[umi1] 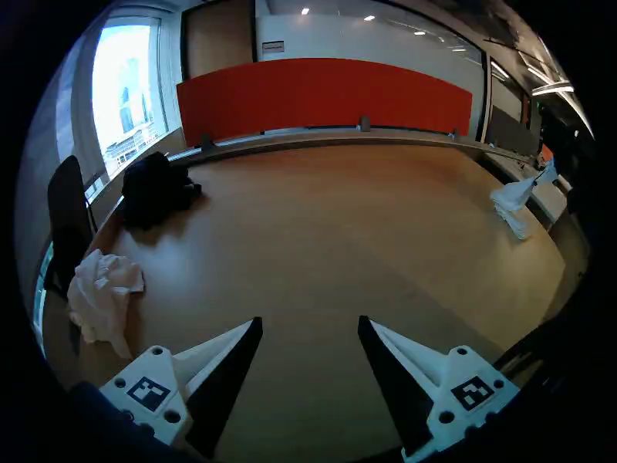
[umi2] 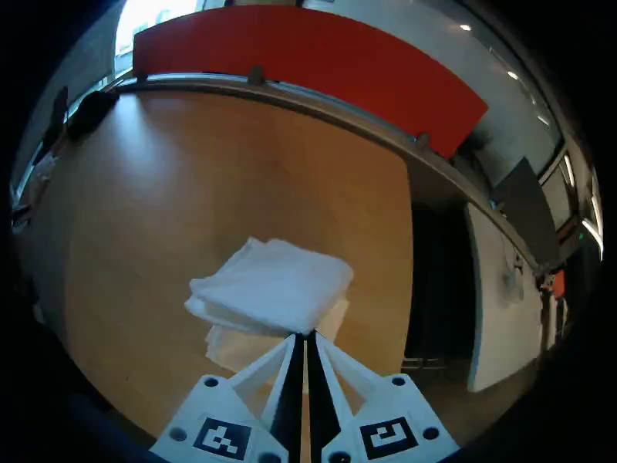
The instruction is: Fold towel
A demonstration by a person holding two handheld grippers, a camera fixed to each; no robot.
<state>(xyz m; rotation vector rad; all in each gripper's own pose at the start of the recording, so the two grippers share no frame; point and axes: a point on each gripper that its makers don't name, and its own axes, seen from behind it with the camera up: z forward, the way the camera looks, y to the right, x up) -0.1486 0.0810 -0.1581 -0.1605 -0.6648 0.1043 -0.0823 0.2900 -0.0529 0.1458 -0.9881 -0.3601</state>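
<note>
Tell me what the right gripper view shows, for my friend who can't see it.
The right gripper, closed tight, pinches the near edge of a folded white towel. Behind it stretches a wooden table with a long red panel along its far edge.

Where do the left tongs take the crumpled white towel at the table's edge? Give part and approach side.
Probably the flap jutting from the crumpled towel toward the middle of the table: the one thin free edge on a lumpy heap. Bring the open left tongs in low across the table, from the right in the left gripper view; a chair stands behind the heap.
</note>
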